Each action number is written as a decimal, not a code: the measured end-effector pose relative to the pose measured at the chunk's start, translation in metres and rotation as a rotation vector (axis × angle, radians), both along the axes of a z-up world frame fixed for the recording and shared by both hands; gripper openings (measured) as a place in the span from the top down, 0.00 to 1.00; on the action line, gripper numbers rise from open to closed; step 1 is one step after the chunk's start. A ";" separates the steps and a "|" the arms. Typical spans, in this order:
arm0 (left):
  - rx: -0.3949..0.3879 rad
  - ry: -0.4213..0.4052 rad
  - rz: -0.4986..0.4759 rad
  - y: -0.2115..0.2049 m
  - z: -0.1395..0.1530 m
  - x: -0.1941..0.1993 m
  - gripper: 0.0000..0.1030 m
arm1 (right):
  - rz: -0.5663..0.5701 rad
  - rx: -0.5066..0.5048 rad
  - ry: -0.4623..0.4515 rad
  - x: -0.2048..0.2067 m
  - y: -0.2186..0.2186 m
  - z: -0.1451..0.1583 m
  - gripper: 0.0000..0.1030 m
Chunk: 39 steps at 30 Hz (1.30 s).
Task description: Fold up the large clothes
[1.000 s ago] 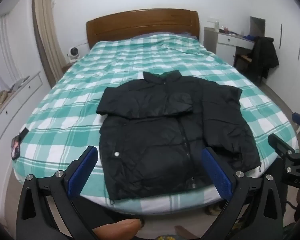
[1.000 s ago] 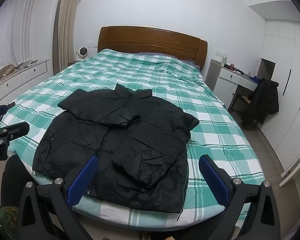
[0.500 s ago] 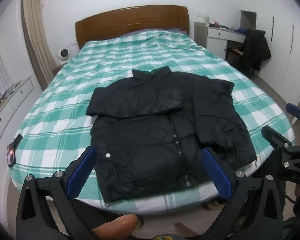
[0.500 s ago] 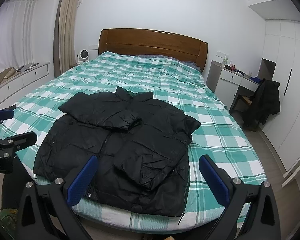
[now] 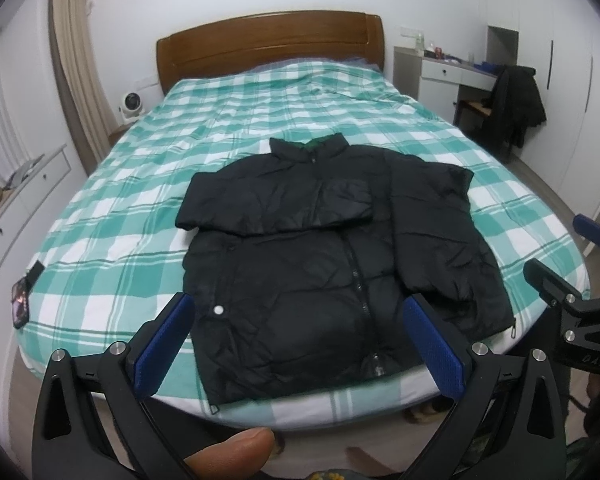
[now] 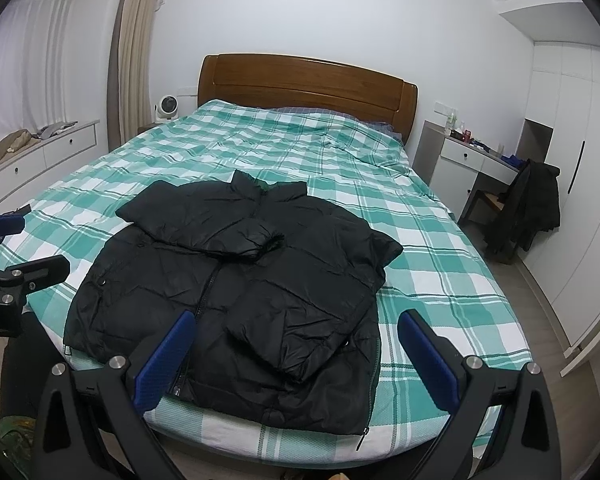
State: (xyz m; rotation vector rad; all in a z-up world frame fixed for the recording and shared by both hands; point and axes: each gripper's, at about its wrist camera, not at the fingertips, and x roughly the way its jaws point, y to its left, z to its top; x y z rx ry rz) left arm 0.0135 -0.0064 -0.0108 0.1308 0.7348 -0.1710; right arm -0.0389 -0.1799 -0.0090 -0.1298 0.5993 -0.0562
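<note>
We are holding both tongs, the left gripper (image 5: 300, 344) and the right gripper (image 6: 296, 356), spread wide and empty above the bed's foot edge, where the black jacket (image 5: 332, 248) is lying with both sleeves folded in. Next we are probably gripping the hem, with the checked bed (image 6: 440, 264) offering room beyond.

Left gripper (image 5: 296, 340) and right gripper (image 6: 296, 354) — both agape (empty)

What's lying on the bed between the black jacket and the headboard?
Nothing: only bare green-checked bedding runs from the black jacket up to the headboard, clearest in the right wrist view.
</note>
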 end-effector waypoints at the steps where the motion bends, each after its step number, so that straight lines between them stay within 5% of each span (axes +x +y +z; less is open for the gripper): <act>1: 0.002 0.000 0.000 0.000 0.000 0.000 0.00 | 0.000 0.000 0.002 0.000 0.000 0.000 0.00; 39: -0.019 0.030 0.006 0.006 -0.003 0.008 0.00 | 0.004 -0.008 0.025 0.008 0.003 -0.005 0.00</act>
